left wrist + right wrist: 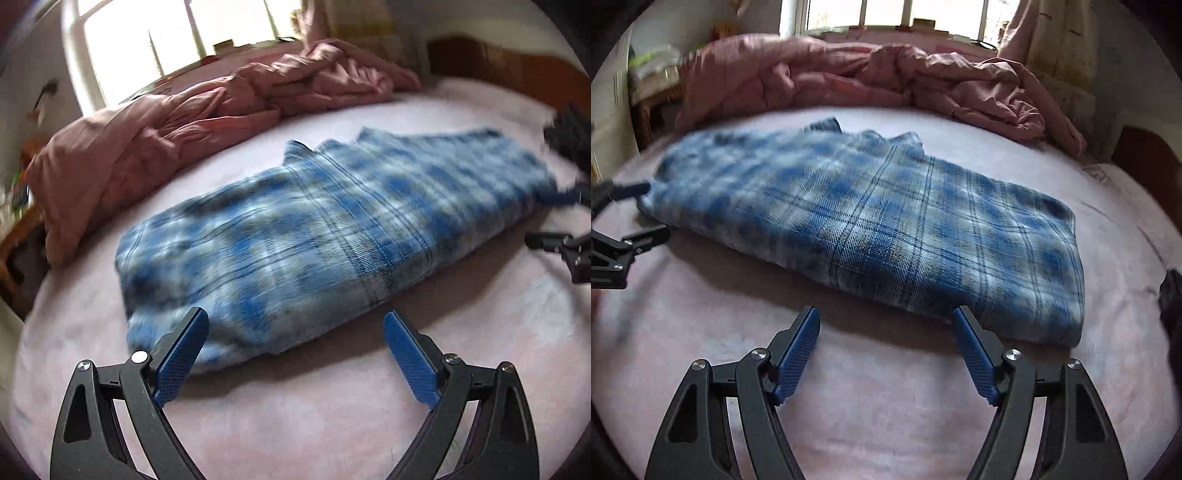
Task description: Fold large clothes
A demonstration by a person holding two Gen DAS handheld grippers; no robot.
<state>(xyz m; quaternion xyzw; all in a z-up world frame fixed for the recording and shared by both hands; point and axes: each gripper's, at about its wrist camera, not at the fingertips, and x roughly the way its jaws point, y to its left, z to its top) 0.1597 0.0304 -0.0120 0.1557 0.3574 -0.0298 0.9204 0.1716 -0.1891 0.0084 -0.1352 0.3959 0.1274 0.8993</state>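
A blue and white plaid garment [325, 236] lies folded into a long strip across the pale pink bed sheet [295, 413]; it also shows in the right wrist view [886, 229]. My left gripper [295, 325] is open and empty, just short of the garment's near left end. My right gripper [886, 321] is open and empty at the garment's near edge, toward its right end. The right gripper's fingers [554, 240] show at the far right of the left wrist view. The left gripper's fingers [639, 214] show at the left edge of the right wrist view, by the garment's other end.
A crumpled pink duvet [192, 118] is heaped along the far side of the bed, below a bright window [177, 37]; it also shows in the right wrist view [871, 81]. A wooden headboard [509, 62] stands at the right. A dark object [1171, 295] lies at the bed's right edge.
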